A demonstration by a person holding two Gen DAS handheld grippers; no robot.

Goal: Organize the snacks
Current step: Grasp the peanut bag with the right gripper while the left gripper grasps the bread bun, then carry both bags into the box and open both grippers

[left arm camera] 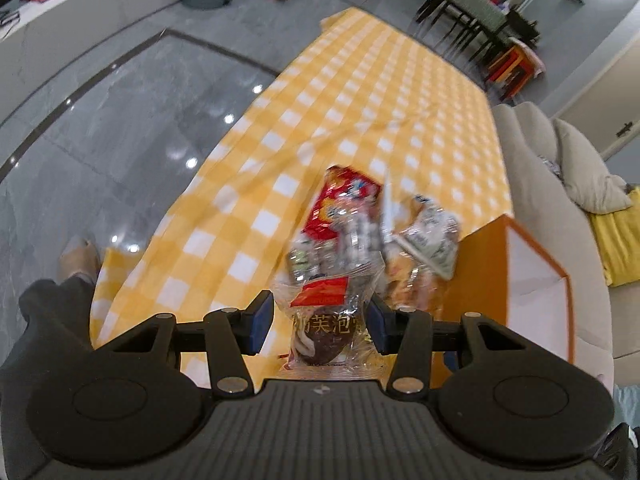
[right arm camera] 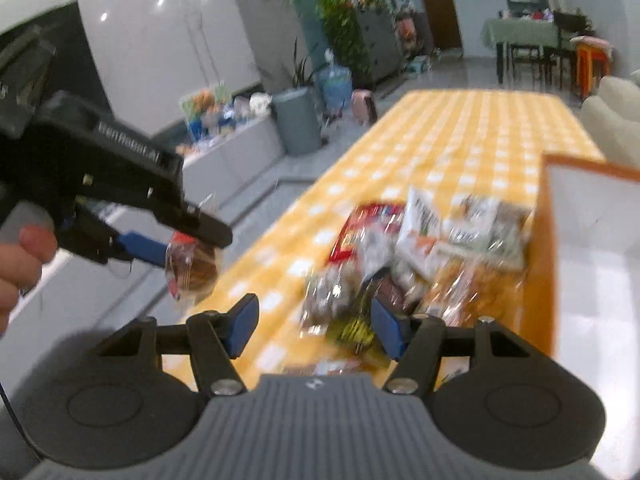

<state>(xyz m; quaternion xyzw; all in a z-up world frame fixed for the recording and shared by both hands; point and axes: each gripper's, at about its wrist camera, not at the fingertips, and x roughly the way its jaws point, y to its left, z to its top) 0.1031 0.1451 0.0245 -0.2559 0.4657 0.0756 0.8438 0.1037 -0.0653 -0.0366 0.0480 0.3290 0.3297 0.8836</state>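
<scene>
My left gripper [left arm camera: 322,320] is shut on a clear-wrapped chocolate puff snack [left arm camera: 324,328] and holds it above the table's near end. The right wrist view shows that same left gripper [right arm camera: 188,248] at the left with the snack [right arm camera: 192,268] hanging from its fingers. A pile of snack packets [left arm camera: 360,232] lies on the yellow checked tablecloth [left arm camera: 360,100] beside an orange paper bag [left arm camera: 536,280]. My right gripper [right arm camera: 314,322] is open and empty, low over the near side of the pile [right arm camera: 420,252]. The bag [right arm camera: 592,260] stands to its right.
A beige sofa [left arm camera: 560,184] runs along the table's right side. Grey tiled floor [left arm camera: 120,120] lies to the left, with a grey bin [right arm camera: 298,120] and a low white counter [right arm camera: 224,160] beyond. A dining table with chairs [right arm camera: 532,40] stands far back.
</scene>
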